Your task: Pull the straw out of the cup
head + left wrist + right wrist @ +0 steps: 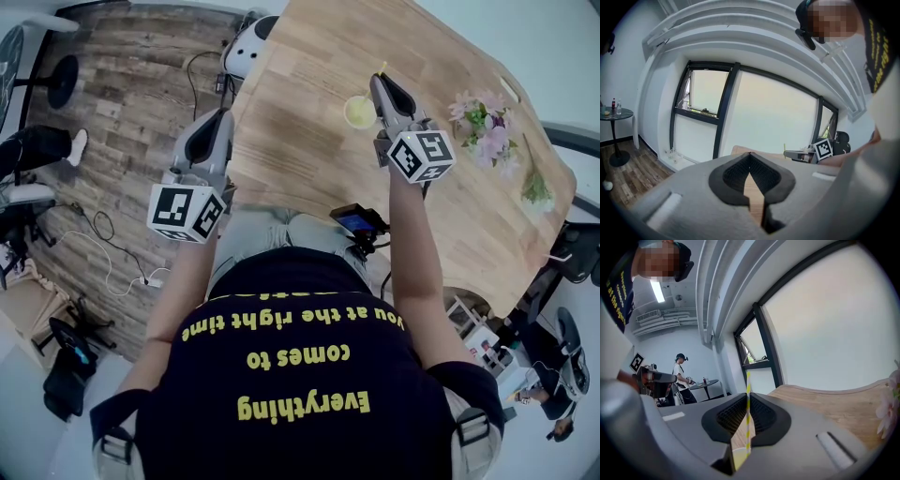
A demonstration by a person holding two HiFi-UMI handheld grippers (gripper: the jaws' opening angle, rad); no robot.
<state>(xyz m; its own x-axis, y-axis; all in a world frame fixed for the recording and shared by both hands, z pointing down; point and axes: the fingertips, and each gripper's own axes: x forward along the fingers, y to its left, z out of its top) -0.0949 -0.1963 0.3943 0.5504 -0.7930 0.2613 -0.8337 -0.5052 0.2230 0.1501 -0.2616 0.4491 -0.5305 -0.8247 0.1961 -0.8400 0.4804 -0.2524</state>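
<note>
**Right hand-held gripper clamping the straw over the cup**

I am clamping the right hand-held gripper on the yellow-and-white striped straw, which is standing upright between the pads with its top showing above them. Its lower end is reaching the mouth of the cup beneath the jaws; whether it is inside, I cannot tell. The cup is standing on the wooden worktop, in from its near edge. The left hand-held gripper is hanging just beside the worktop's left edge, jaws together on nothing.
</note>
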